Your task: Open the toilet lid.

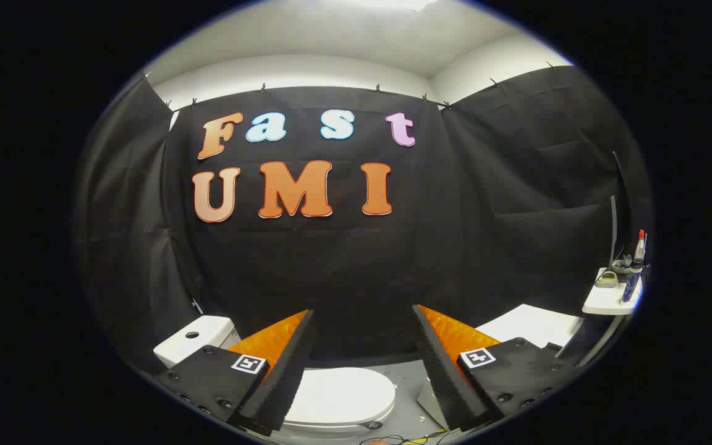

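Observation:
A white toilet stands low in the gripper view, its lid (342, 395) lying flat and closed over the bowl. Its white tank (194, 345), with a round button on top, sits behind my left finger (282, 364). My gripper (362, 315) is open, held high above the toilet, fingers spread wide with nothing between them. The lid shows below and between the fingers, closer to the left one. The right finger (445, 371) hides part of the grey floor beside the bowl.
Black cloth walls enclose the booth on three sides. A white surface (532, 324) lies beyond the right finger. Further right, a small white shelf (609, 300) carries a bottle and small items. Cables lie on the grey floor (406, 408) by the toilet's front.

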